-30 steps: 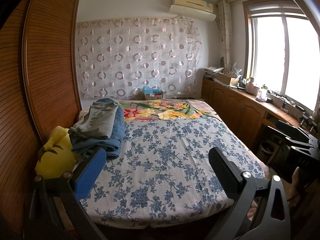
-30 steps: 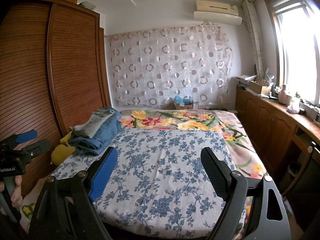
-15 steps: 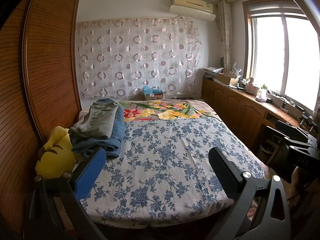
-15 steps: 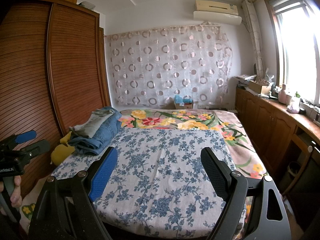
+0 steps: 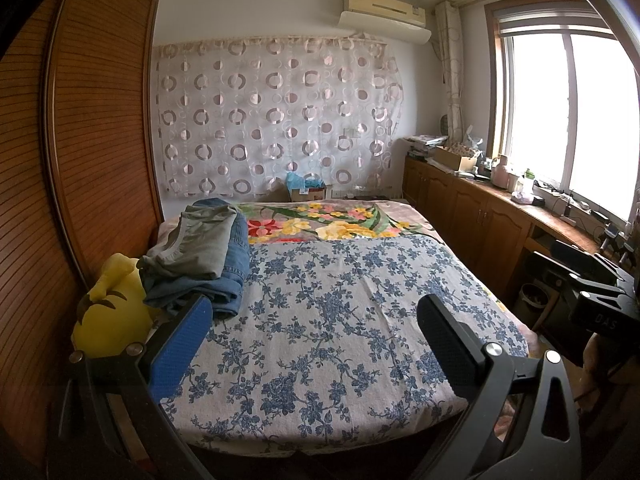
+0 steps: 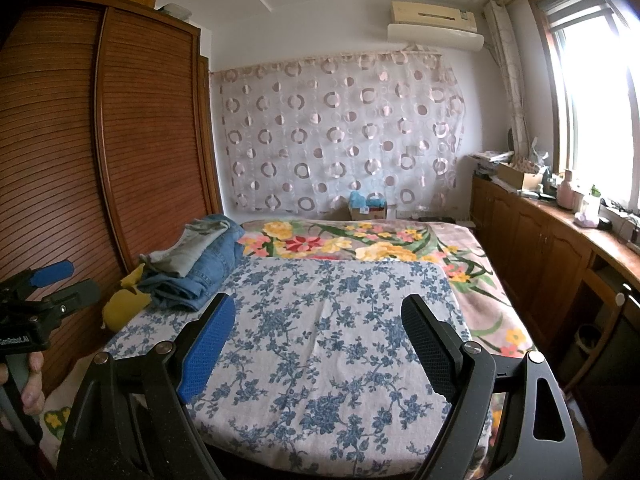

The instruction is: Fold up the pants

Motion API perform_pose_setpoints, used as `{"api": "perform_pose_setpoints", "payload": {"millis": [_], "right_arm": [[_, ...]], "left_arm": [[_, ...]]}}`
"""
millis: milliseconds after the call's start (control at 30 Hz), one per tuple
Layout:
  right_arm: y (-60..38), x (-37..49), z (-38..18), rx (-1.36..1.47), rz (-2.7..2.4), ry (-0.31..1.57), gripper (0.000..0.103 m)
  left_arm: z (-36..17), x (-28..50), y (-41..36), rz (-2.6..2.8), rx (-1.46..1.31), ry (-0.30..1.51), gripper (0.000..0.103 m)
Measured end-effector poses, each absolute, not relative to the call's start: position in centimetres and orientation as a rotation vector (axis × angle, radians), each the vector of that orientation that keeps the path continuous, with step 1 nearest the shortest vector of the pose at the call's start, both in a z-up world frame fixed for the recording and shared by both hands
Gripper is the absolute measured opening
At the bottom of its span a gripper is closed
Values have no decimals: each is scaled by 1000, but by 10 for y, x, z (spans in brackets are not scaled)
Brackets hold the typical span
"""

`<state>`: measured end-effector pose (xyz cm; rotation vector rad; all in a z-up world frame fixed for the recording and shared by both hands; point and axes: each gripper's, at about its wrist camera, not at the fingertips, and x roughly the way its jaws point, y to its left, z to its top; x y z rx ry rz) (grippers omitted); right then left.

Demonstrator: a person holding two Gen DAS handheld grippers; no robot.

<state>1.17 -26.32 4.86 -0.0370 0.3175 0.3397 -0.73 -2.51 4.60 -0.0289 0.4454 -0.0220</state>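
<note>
1. Left gripper [image 5: 308,320]: spread wide, nothing between the pads, held over the near edge of the bed [image 5: 340,344].
2. Right gripper [image 6: 316,324]: likewise spread wide and empty, over the same blue-flowered sheet.
3. Pants [image 5: 200,256]: a pile of grey-green and blue denim pieces along the bed's left side, at about 10 o'clock from the left gripper and 11 o'clock from the right; loosely stacked, rumpled at the near end, so could pass for roughly folded or for waiting to be folded.
4. Long axis of the pile: running away from the cameras, near end toward the yellow plush toy [image 5: 110,312], far end toward the flowered blanket [image 5: 332,224].
5. Nearer tool, by judgement: the left gripper, its blue pad just short of the pile's near end; right gripper well apart.
</note>
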Motion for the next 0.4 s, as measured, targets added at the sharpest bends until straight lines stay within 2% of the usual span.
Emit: {"api": "perform_pose_setpoints", "payload": {"millis": [400], "right_arm": [[-263, 12, 49, -36, 340, 317, 86]], "left_arm": [[46, -7, -25, -20, -27, 446, 102]]}}
